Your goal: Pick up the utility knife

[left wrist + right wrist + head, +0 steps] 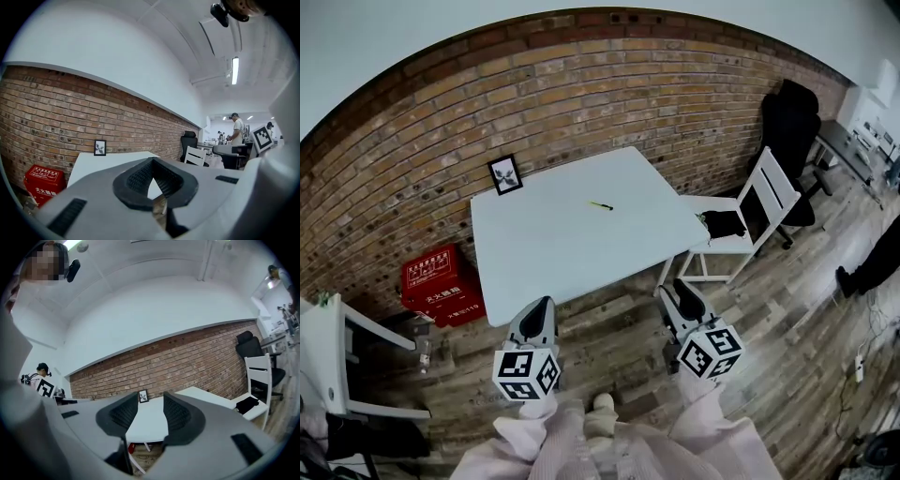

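The utility knife (600,205), small and yellow-green, lies alone on the white table (553,253), towards its far right part. Both grippers hang over the wooden floor in front of the table's near edge, well short of the knife. My left gripper (543,307) is shut with its jaw tips touching and nothing held (152,161). My right gripper (680,290) is open and empty; the table top (152,420) shows through the gap between its pads (151,401). Neither gripper view shows the knife.
A small picture frame (504,174) leans on the brick wall at the table's back left. A red box (441,284) sits on the floor left of the table. A white chair (755,217) with a dark item stands to the right, a black office chair (789,122) beyond. People stand far off.
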A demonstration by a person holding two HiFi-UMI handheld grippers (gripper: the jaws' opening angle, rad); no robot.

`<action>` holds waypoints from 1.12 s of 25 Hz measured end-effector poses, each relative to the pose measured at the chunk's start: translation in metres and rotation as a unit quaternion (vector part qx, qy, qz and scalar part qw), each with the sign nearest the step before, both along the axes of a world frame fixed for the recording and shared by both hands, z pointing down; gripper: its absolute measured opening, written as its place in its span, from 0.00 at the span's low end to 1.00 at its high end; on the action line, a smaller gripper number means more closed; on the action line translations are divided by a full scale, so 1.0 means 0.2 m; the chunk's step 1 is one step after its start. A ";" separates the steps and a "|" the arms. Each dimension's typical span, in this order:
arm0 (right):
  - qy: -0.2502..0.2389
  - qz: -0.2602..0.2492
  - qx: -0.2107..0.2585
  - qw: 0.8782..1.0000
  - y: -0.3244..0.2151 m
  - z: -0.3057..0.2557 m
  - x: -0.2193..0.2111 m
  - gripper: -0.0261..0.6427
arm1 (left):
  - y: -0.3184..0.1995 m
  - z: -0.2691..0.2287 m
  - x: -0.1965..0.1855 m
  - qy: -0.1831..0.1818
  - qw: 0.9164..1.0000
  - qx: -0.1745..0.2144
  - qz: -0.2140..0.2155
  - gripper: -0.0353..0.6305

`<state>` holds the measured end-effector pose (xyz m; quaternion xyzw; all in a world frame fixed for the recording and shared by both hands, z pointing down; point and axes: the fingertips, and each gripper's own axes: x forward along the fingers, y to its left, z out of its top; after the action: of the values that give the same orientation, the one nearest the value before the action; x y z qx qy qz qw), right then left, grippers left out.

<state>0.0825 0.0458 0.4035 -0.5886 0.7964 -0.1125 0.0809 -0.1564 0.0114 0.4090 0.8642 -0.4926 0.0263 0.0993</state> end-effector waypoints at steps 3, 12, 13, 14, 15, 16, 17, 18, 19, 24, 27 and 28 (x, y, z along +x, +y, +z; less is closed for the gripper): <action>0.000 0.003 -0.005 1.000 -0.10 0.01 -0.01 0.27 | -0.11 0.00 -0.01 0.006 1.000 -0.003 0.001 0.04; -0.003 0.009 -0.018 1.000 -0.28 0.05 0.00 0.27 | -0.30 0.06 0.02 0.016 1.000 -0.014 0.013 0.04; -0.003 0.009 -0.019 1.000 -0.30 0.06 0.00 0.27 | -0.31 0.07 0.02 0.017 1.000 -0.016 0.013 0.04; -0.003 0.009 -0.020 1.000 -0.31 0.06 0.00 0.27 | -0.32 0.07 0.02 0.017 1.000 -0.018 0.014 0.04; -0.003 0.009 -0.022 1.000 -0.33 0.07 0.00 0.27 | -0.34 0.08 0.03 0.016 1.000 -0.021 0.015 0.04; -0.004 0.008 -0.023 1.000 -0.34 0.08 0.00 0.27 | -0.35 0.09 0.04 0.016 0.999 -0.023 0.016 0.04; -0.004 0.007 -0.025 1.000 -0.36 0.09 0.00 0.27 | -0.36 0.10 0.05 0.015 0.999 -0.024 0.017 0.04; -0.004 0.005 -0.026 1.000 -0.38 0.09 0.01 0.27 | -0.37 0.10 0.06 0.014 0.999 -0.025 0.018 0.04; -0.004 0.004 -0.027 1.000 -0.39 0.09 0.01 0.27 | -0.39 0.10 0.07 0.014 0.999 -0.026 0.017 0.04; -0.004 -0.008 -0.036 0.999 -0.51 0.13 0.04 0.27 | -0.48 0.15 0.08 0.014 0.999 -0.035 0.009 0.04; -0.005 -0.017 -0.041 0.999 -0.61 0.16 0.05 0.27 | -0.57 0.18 0.09 0.014 0.999 -0.037 0.001 0.04; -0.004 -0.020 -0.043 0.999 -0.65 0.17 0.06 0.26 | -0.60 0.18 0.10 0.014 0.999 -0.038 -0.001 0.04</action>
<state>0.0936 -0.0834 0.4374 -0.5753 0.8019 -0.1506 0.0571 -0.1370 -0.1091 0.4450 0.8595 -0.4908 0.0327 0.1388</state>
